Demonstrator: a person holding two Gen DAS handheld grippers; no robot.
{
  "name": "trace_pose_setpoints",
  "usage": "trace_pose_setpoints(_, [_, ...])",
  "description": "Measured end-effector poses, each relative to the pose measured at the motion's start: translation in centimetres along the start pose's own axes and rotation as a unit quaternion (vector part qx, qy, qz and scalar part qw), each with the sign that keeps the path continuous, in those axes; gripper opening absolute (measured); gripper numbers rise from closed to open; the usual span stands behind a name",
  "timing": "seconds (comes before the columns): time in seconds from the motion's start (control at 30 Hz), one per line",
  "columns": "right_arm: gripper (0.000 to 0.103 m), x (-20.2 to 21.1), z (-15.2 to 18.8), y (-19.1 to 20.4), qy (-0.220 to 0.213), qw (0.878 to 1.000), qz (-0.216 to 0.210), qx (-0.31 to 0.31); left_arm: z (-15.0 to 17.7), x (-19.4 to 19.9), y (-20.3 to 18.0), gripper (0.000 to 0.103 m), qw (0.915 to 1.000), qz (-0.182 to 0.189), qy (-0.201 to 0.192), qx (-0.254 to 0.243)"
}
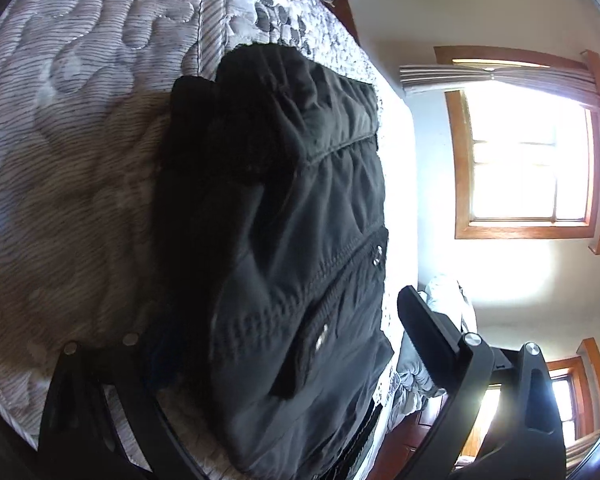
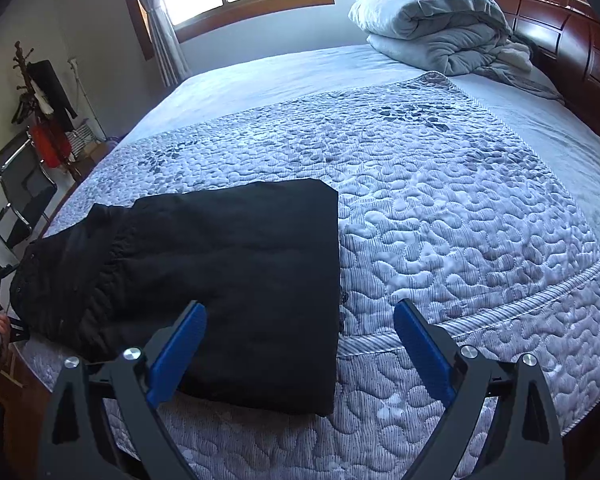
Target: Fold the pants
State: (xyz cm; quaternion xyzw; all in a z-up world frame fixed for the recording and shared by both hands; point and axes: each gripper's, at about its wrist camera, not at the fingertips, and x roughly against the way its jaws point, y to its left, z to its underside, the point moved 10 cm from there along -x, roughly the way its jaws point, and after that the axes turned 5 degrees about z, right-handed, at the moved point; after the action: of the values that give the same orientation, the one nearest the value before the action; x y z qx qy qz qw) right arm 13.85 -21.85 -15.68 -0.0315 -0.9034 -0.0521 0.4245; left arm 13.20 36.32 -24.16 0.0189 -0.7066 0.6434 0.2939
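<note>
Black pants (image 2: 220, 264) lie folded on the quilted bed cover (image 2: 440, 200), waistband to the left near the bed's edge. My right gripper (image 2: 300, 336) is open above the folded right edge of the pants, holding nothing; its blue pads (image 2: 180, 344) stand wide apart. In the left wrist view the pants (image 1: 292, 240) fill the middle, seen from the waistband end, with a zip pocket visible. My left gripper (image 1: 268, 360) is open around the waistband end; its right finger (image 1: 428, 332) is clear of the cloth and its left finger is hidden behind the fabric.
A folded grey duvet (image 2: 440, 20) lies at the head of the bed by the dark wooden headboard (image 2: 580, 40). A chair (image 2: 20, 192) and coat rack (image 2: 40, 92) stand left of the bed. Windows (image 1: 528, 156) are on the wall.
</note>
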Motion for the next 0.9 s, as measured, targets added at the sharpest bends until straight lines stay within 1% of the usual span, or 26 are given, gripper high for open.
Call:
trace_pose_setpoints(0.13, [0.095, -0.1, 0.1, 0.1, 0.002, 1.0, 0.002, 0.004, -0.5, -0.9, -0.6, 0.094, 0.9999, -0.011, -0.001, 0.006])
trace_pose_setpoints(0.17, [0.095, -0.1, 0.1, 0.1, 0.003, 1.0, 0.003, 0.005, -0.5, -1.2, -0.8, 0.091, 0.9999, -0.011, -0.002, 0.006])
trace_pose_setpoints(0.2, [0.095, -0.2, 0.2, 0.2, 0.004, 1.0, 0.004, 0.005, -0.5, -1.2, -0.9, 0.085, 0.9999, -0.015, -0.003, 0.005])
trace_pose_setpoints(0.23, [0.095, -0.2, 0.2, 0.1, 0.004, 1.0, 0.004, 0.005, -0.4, -1.3, -0.8, 0.063, 0.9997, -0.022, -0.001, 0.004])
trace_pose_setpoints(0.27, [0.095, -0.2, 0.2, 0.1, 0.004, 1.0, 0.005, 0.004, -0.2, -1.3, -0.5, 0.053, 0.9994, -0.036, 0.004, 0.001])
trace_pose_setpoints(0.3, [0.095, -0.2, 0.3, 0.0, 0.004, 1.0, 0.005, 0.003, 0.1, -1.2, -0.2, 0.051, 0.9993, -0.036, 0.003, -0.004])
trace_pose_setpoints(0.37, [0.095, -0.3, 0.3, 0.0, 0.006, 1.0, 0.005, 0.001, 0.2, -1.3, -0.6, 0.041, 0.9994, -0.032, 0.002, -0.013])
trace_pose_setpoints(0.4, [0.095, -0.3, 0.4, 0.0, 0.007, 1.0, 0.005, 0.001, 0.2, -1.2, -0.7, 0.038, 0.9994, -0.032, 0.002, -0.015])
trace_pose_setpoints(0.47, [0.095, -0.3, 0.4, -0.1, 0.007, 1.0, 0.007, 0.002, 0.4, -1.1, -1.2, 0.026, 0.9994, -0.028, -0.002, -0.019])
trace_pose_setpoints(0.57, [0.095, -0.2, 0.4, -0.2, 0.005, 1.0, 0.009, 0.001, 0.6, -0.9, -2.3, 0.018, 0.9985, -0.034, -0.011, -0.041])
trace_pose_setpoints(0.67, [0.095, 0.1, 0.2, -0.4, 0.002, 1.0, 0.007, -0.005, 0.8, -0.8, -3.7, 0.014, 0.997, -0.04, -0.02, -0.064])
trace_pose_setpoints(0.8, [0.095, 0.3, 0.0, -0.8, -0.002, 1.0, 0.007, -0.01, 1.3, -0.8, -7.2, 0.013, 0.9951, -0.014, -0.026, -0.095])
trace_pose_setpoints(0.9, [0.095, 0.3, -0.1, -1.1, -0.002, 1.0, 0.006, -0.017, 1.8, -0.9, -9.2, 0.013, 0.9934, -0.005, -0.027, -0.111])
